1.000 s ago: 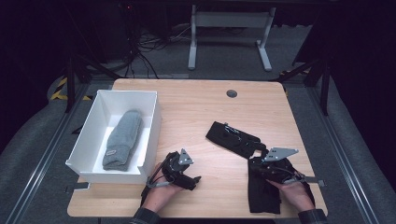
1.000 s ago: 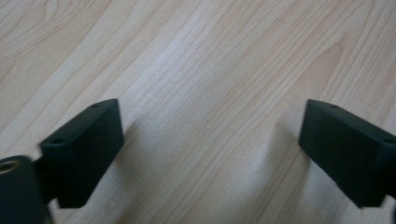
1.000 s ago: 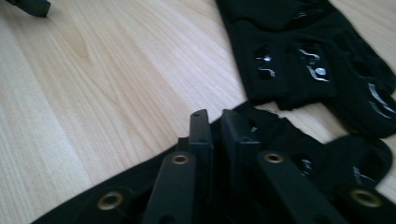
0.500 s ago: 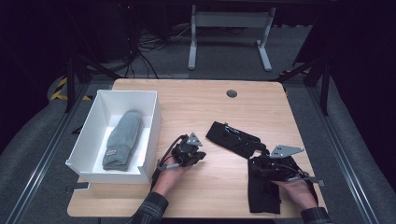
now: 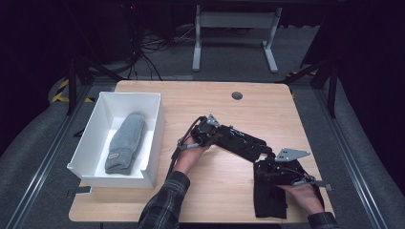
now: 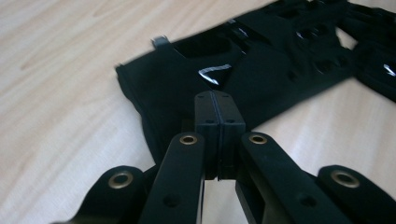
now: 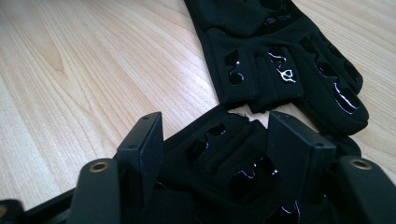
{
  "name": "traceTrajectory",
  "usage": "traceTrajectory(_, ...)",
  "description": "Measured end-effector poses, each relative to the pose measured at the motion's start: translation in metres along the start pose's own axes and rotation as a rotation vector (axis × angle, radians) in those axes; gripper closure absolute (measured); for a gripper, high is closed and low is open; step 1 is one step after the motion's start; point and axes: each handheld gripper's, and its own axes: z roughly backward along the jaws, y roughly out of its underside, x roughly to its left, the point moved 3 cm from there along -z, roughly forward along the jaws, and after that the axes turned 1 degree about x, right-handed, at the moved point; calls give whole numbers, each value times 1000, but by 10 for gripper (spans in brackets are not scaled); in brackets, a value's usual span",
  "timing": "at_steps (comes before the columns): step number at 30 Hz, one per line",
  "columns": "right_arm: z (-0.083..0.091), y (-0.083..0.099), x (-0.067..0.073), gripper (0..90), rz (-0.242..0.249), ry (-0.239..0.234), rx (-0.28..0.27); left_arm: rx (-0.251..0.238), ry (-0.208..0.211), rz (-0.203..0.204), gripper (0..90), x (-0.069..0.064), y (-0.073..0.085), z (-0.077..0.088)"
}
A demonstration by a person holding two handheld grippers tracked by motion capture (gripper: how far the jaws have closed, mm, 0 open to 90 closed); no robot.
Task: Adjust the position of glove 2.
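Two black gloves lie on the wooden table [image 5: 267, 105]. The far glove [image 5: 243, 142] stretches slantwise across the middle. My left gripper [image 5: 216, 132] is at its cuff end, and in the left gripper view the jaws [image 6: 219, 100] are shut pad to pad above the cuff [image 6: 163, 88], with no cloth visible between them. The near glove [image 5: 270, 200] lies by the front right edge under my right gripper [image 5: 262, 164]. Its jaws [image 7: 219, 130] have just been opening and stand apart, straddling the near glove's fingers [image 7: 224, 163] without pressing them. The far glove's fingertips [image 7: 280, 46] lie just beyond.
A white open box [image 5: 155, 124] stands at the table's left side with a grey rolled sock [image 5: 125, 140] inside. A dark round grommet [image 5: 237, 95] sits near the far edge. Bare wood runs along the back and between the box and the gloves.
My left hand has travelled away from the front edge and to the right, up to the far glove's cuff, and its jaws have closed. The right gripper has stayed in place while its jaws opened.
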Motion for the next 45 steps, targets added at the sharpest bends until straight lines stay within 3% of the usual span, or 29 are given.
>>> traceTrajectory(6, 1, 1, 0, 379, -1, 3, -6, 66, -13, -1, 900, 12, 4, -18)
traceTrajectory(13, 3, 2, -1, 379, -5, 9, -7, 105, -25, -8, 900, 5, 12, -16)
traceTrajectory(21, 2, 2, -1, 379, -3, 10, 2, 120, -21, 29, 900, -7, 33, 2)
traceTrajectory(27, 4, 3, -2, 378, -9, 20, -3, 134, 10, 57, 900, -18, 48, 17)
traceTrajectory(32, 5, 4, -4, 377, -16, 25, -5, 157, 26, 56, 900, -29, 63, 32)
traceTrajectory(45, 7, 5, -5, 376, -30, 37, -8, 139, 57, 113, 900, -61, 104, 65)
